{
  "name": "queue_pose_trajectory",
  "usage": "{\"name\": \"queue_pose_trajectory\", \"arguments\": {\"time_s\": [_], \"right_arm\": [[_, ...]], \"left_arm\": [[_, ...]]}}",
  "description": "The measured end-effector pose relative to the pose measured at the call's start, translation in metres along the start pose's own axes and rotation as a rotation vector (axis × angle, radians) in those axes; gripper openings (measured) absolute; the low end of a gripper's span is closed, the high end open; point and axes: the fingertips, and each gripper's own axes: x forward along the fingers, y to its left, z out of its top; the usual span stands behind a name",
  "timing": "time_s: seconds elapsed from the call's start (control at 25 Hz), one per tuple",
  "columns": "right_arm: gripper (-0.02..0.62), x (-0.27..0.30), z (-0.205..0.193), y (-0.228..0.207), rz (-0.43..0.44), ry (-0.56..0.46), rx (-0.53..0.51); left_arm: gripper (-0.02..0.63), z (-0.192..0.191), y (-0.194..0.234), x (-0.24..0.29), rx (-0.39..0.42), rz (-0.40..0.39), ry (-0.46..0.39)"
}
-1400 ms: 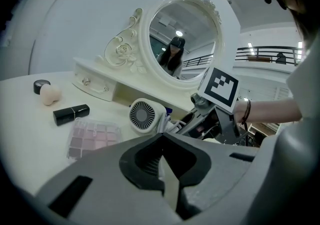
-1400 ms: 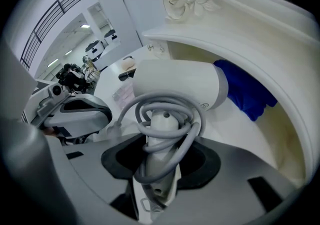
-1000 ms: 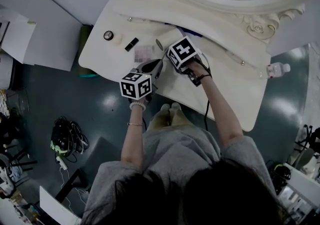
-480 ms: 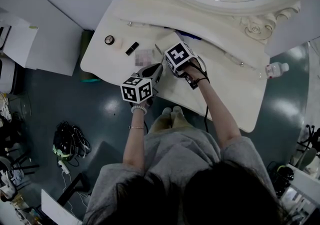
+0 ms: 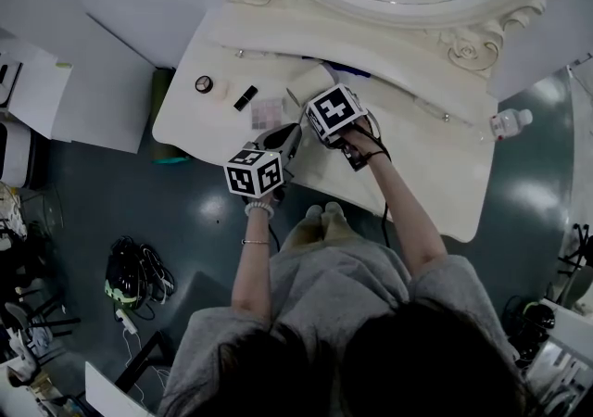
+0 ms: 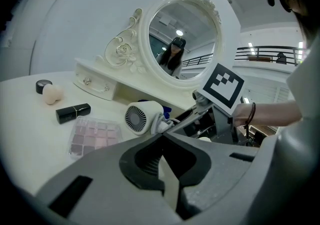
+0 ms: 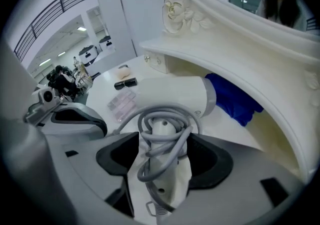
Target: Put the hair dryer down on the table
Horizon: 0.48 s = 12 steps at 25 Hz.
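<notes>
Right claw [image 7: 164, 136] opening, jaws wide. Dryer [image 7: 170, 96] handle between them, cord wound round it. Dryer body lies mid worktop [image 5: 417, 156], near mirror [image 6: 182, 39] base, just right of palette [image 6: 95, 134]. Blue cloth [image 7: 232, 96] just beyond dryer, on far side. Left claw [image 6: 162, 136] jaws together, nothing held, at near edge of worktop. Palette under clear lid, rows of pink and mauve pans inside. Lipstick [image 6: 73, 112] left of palette. Round jar [image 6: 43, 85], dark lid on, and sponge [image 6: 51, 94] further left, side by side.
</notes>
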Motion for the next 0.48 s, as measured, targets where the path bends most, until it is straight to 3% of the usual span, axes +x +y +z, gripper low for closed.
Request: {"name": "queue_pose_trajectory", "arguments": {"time_s": [0.48], "right_arm": [[0.275,-0.048,0.013,-0.004,0.073,-0.268,0.158]], "left_arm": [[0.005,0.014,-0.014,-0.005,0.041,-0.018,-0.027]]}}
